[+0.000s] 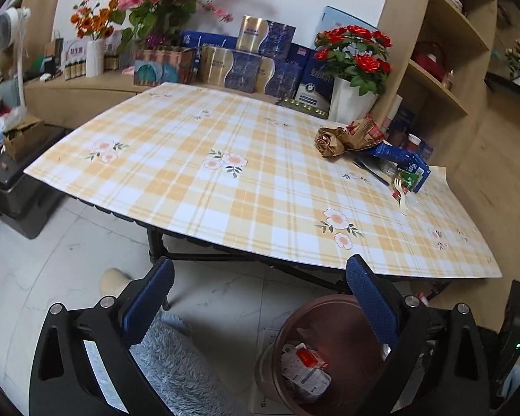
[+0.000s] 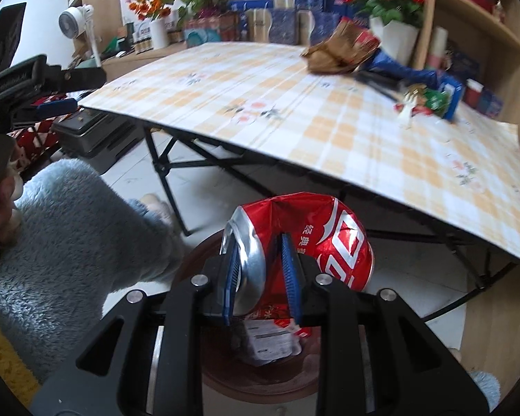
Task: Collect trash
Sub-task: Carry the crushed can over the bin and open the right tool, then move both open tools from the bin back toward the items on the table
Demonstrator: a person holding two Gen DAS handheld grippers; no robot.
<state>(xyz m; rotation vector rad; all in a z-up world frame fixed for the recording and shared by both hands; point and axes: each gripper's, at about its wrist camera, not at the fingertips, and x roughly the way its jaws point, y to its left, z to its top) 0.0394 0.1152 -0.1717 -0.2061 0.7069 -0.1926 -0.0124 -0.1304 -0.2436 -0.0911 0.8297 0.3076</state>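
Observation:
My right gripper (image 2: pixel 260 242) is shut on a crushed red cola can (image 2: pixel 332 235) and holds it just above a brown round bin (image 2: pixel 222 381) on the floor, which has wrappers inside. The bin (image 1: pixel 277 343) also shows in the left wrist view, under the table's front edge. My left gripper (image 1: pixel 260 277) is open and empty, in front of the table edge. On the table's right side lie a crumpled brown paper bag (image 1: pixel 332 140), a blue carton (image 1: pixel 404 161), a green wrapper (image 1: pixel 407 177) and a plastic fork (image 1: pixel 400 196).
The folding table (image 1: pixel 197 173) has a yellow checked cloth. Behind it stand gift boxes (image 1: pixel 253 66), a rose pot (image 1: pixel 352 79) and flower vases. Wooden shelves (image 1: pixel 447 69) rise at the right. A black case (image 1: pixel 7 187) sits on the floor at left. My fleece-clad leg (image 1: pixel 176 364) is beside the bin.

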